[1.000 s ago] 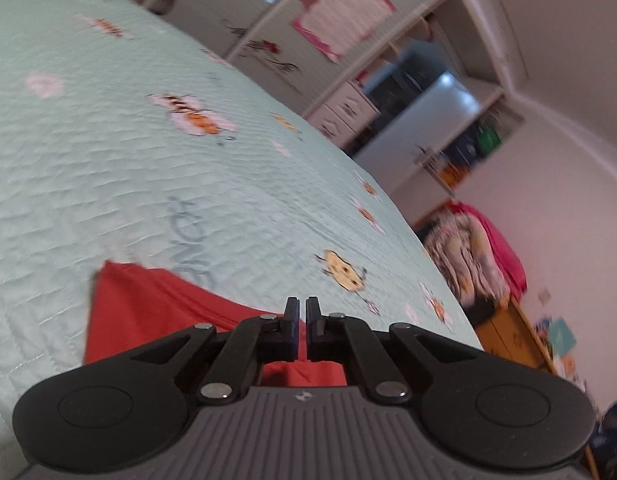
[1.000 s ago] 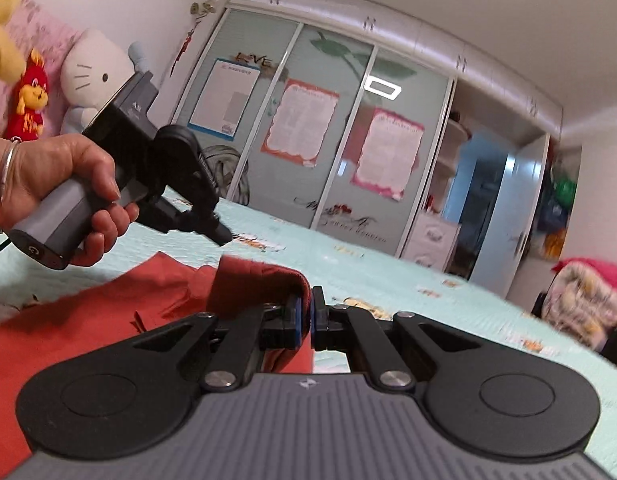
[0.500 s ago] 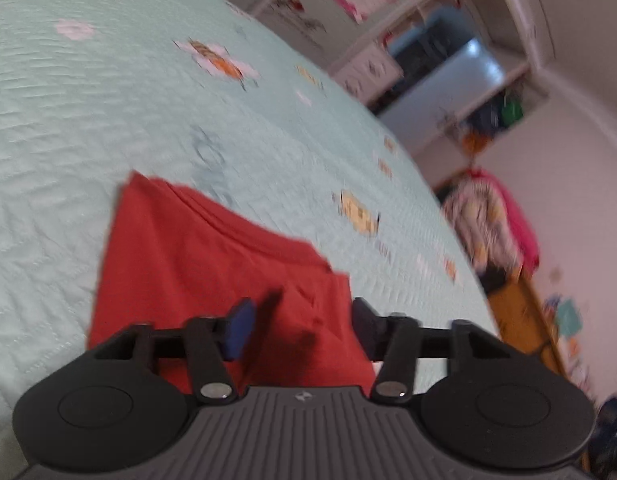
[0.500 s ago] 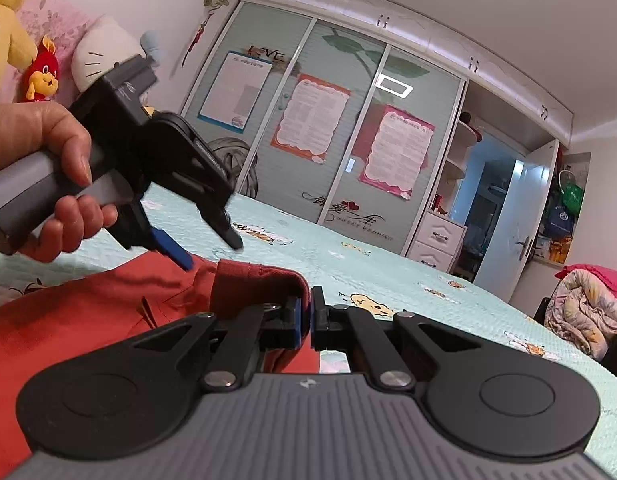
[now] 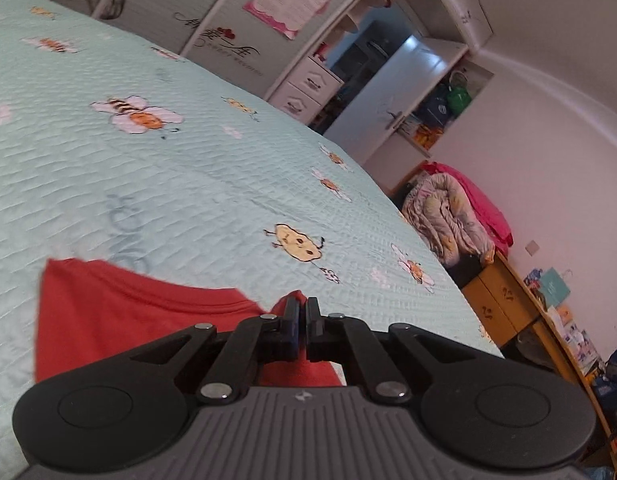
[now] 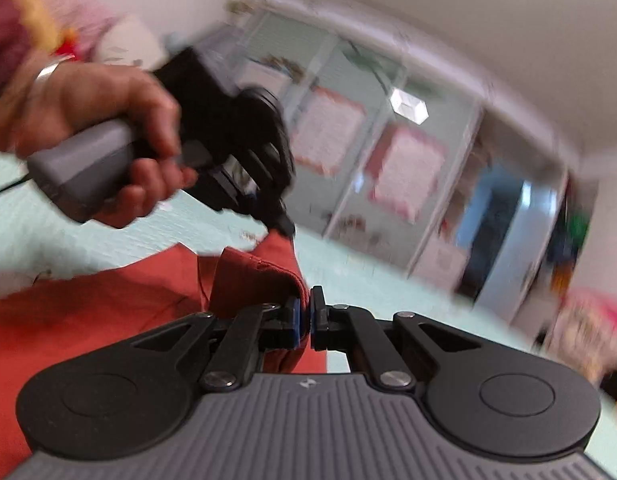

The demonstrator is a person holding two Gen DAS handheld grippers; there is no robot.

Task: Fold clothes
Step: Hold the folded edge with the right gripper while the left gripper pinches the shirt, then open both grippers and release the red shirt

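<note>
A red garment (image 5: pixel 128 312) lies on the mint bedspread (image 5: pixel 148 180), its far edge running across the left wrist view. My left gripper (image 5: pixel 302 308) is shut, with a small tuft of the red cloth pinched at its fingertips. In the blurred right wrist view a person's hand (image 6: pixel 100 120) holds that left gripper (image 6: pixel 286 227), whose tip pulls a peak of the red garment (image 6: pixel 88 312) upward. My right gripper (image 6: pixel 310 304) is shut on a folded hem of the same garment, just below and right of that peak.
The bed's far edge drops off to the right. Past it are a bundled quilt (image 5: pixel 448 216) and a wooden cabinet (image 5: pixel 504 300). Sliding wardrobe doors (image 6: pixel 388 152) with pink posters and white drawers (image 5: pixel 308 88) line the far wall.
Half a second ago the left jaws stood open over the red cloth; now they are shut on a pinch of it and raised. The right gripper keeps its hold on the hem.
</note>
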